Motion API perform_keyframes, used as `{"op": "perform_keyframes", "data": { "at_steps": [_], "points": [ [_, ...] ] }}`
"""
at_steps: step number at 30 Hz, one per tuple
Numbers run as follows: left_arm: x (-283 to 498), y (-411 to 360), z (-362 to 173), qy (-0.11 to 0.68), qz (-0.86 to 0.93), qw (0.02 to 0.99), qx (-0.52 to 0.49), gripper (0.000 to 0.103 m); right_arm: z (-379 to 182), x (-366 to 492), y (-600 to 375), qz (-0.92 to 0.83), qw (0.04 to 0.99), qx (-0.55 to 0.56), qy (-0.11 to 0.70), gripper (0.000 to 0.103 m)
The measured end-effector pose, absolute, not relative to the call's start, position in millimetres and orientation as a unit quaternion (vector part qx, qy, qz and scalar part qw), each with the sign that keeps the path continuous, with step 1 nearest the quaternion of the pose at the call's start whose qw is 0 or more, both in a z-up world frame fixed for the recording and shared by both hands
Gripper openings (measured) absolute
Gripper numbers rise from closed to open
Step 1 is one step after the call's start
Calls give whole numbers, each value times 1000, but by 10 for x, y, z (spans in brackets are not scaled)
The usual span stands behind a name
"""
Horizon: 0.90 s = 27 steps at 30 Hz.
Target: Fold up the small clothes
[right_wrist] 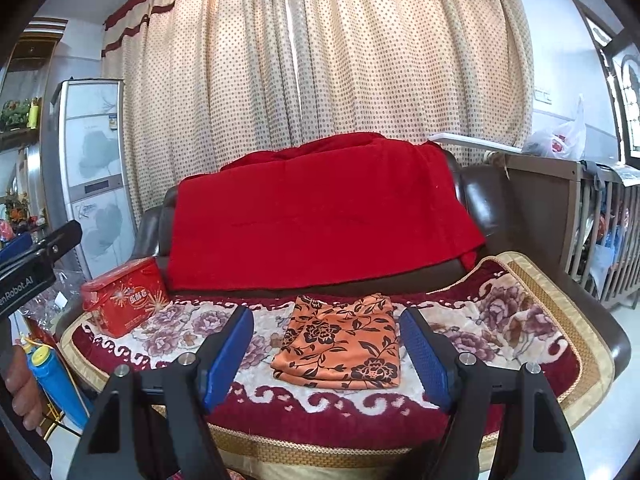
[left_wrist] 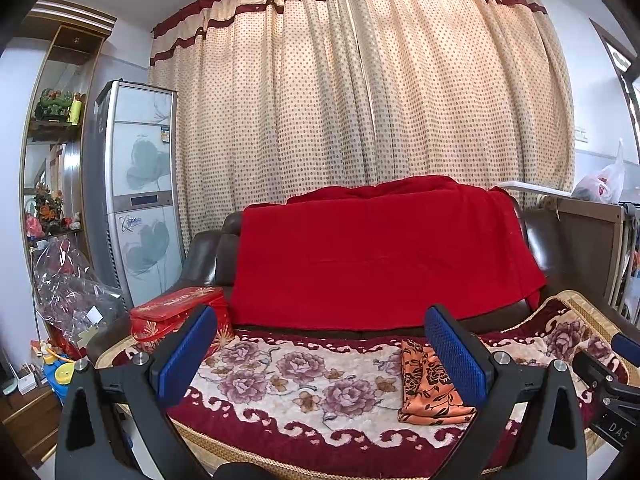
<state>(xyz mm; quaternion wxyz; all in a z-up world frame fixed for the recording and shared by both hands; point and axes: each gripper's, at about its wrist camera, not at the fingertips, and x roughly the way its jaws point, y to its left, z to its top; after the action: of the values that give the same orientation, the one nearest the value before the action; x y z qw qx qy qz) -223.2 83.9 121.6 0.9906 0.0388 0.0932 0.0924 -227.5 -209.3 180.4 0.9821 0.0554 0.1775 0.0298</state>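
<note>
A small orange cloth with a black flower print (right_wrist: pixel 344 344) lies folded flat on the floral seat cover (right_wrist: pixel 500 320) of a dark armchair. In the left wrist view the cloth (left_wrist: pixel 428 388) lies right of centre, partly behind my right-hand finger. My left gripper (left_wrist: pixel 320 356) is open and empty, held above the seat's front edge, left of the cloth. My right gripper (right_wrist: pixel 326 356) is open and empty, its blue pads (right_wrist: pixel 424 356) either side of the cloth and short of it.
A red blanket (right_wrist: pixel 316 216) hangs over the chair back. A red tin box (right_wrist: pixel 124 296) stands at the seat's left end. A tall air conditioner (left_wrist: pixel 136 200) and shelves stand left, a wooden crib (right_wrist: pixel 600 232) right. Curtains hang behind.
</note>
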Motion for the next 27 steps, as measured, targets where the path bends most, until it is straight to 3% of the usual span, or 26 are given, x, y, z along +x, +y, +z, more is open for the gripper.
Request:
{"op": "perform_keyframes", "data": {
  "at_steps": [27],
  "points": [
    [-2311,828,1223,85,78,992,46,103,1973,-2315,-1903,-51,982,-12,182,79]
  ]
}}
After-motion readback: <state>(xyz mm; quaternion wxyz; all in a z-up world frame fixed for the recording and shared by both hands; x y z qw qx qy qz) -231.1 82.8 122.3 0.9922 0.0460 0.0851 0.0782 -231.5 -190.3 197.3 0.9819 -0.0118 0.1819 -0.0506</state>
